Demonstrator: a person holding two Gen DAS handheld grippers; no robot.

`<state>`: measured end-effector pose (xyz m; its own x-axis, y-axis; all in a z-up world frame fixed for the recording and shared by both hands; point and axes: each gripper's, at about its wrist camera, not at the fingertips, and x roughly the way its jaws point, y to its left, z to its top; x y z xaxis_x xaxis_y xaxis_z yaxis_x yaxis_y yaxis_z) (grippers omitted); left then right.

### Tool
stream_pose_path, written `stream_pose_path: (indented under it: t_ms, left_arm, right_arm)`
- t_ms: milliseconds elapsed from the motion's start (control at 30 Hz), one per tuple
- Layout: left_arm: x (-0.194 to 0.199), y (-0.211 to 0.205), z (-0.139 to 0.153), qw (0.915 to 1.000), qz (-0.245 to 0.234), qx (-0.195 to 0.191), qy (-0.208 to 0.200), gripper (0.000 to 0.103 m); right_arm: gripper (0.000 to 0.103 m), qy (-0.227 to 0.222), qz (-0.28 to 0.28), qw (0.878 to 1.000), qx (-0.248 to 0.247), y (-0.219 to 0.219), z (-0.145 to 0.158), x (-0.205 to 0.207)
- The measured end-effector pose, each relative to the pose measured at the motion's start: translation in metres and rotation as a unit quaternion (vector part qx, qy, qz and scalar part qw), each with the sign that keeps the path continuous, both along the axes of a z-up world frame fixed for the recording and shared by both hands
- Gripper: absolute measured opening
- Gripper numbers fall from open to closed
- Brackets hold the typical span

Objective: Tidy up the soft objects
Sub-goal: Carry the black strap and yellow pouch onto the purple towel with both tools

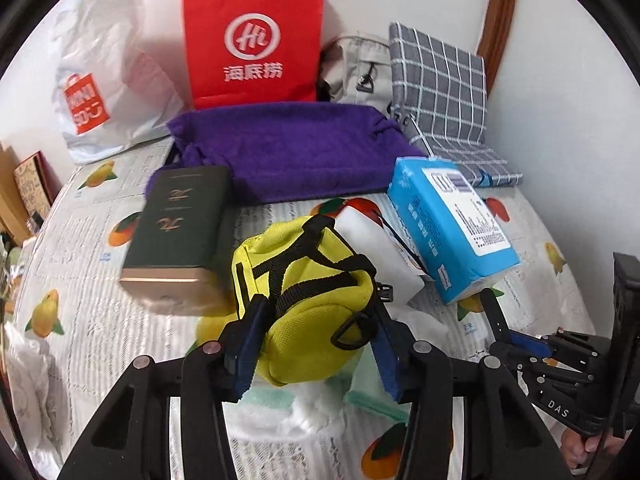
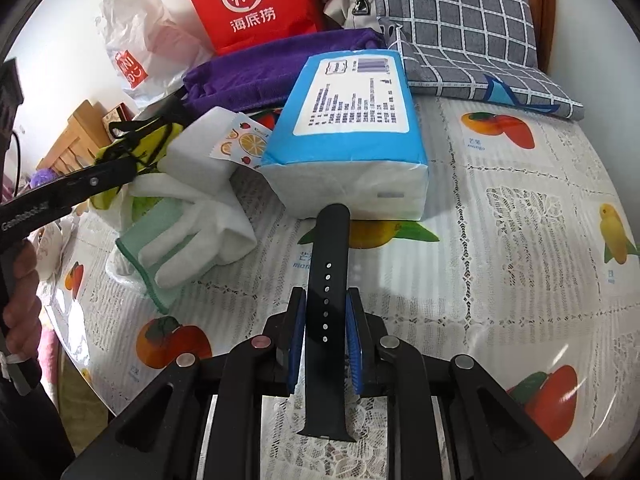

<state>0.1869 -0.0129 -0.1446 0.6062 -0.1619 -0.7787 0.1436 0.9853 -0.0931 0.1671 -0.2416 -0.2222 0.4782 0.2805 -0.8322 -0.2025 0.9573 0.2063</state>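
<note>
Left gripper: the left gripper (image 1: pixel 316 344) has its blue pads on both flanks of the yellow pouch (image 1: pixel 308 304), pinching it just above the table.
Right gripper: the right gripper (image 2: pixel 326 344) is clamped on a black watch strap (image 2: pixel 328 280), which runs up between the pads with its rounded tip close to the tissue pack (image 2: pixel 352 128).
Pouch position: the pouch sits near the middle of the fruit-print tablecloth (image 2: pixel 520 208), its black webbing handle on top, over a white glove (image 2: pixel 200 224) and a mint-green cloth (image 2: pixel 160 240).
Only the left view shows: a dark green box (image 1: pixel 176 236) with a gold end, lying just left of the pouch, and the right gripper low at the right edge with the strap sticking up.
Only the right view shows: the strap's row of holes, the glove's fingers spread over the green cloth, and a hand (image 2: pixel 20 292) on the left tool's handle.
Crowding the pouch: a white sponge block (image 1: pixel 380 248) with a fruit label leans between pouch and tissue pack, touching both.
Back row: a purple towel (image 1: pixel 296 148), a red paper bag (image 1: pixel 256 40), a white plastic bag (image 1: pixel 104 72), a beige bag (image 1: pixel 356 68) and a grey checked cushion (image 1: pixel 440 80) against the wall.
</note>
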Motion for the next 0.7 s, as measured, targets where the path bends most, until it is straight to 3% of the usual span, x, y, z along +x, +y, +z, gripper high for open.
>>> stream_pose_path:
  t_ms: [300, 700]
  left_arm:
    - [-0.021, 0.022, 0.023, 0.9994, 0.008, -0.026, -0.02, 0.047]
    - [-0.006, 0.033, 0.051, 0.9988, 0.021, -0.001, -0.044, 0.047]
  right_arm:
    - [0.019, -0.028, -0.001, 1.0, 0.01, 0.005, 0.031, -0.014]
    - [0.019, -0.06, -0.014, 0.998, 0.001, 0.013, 0.079, 0.012]
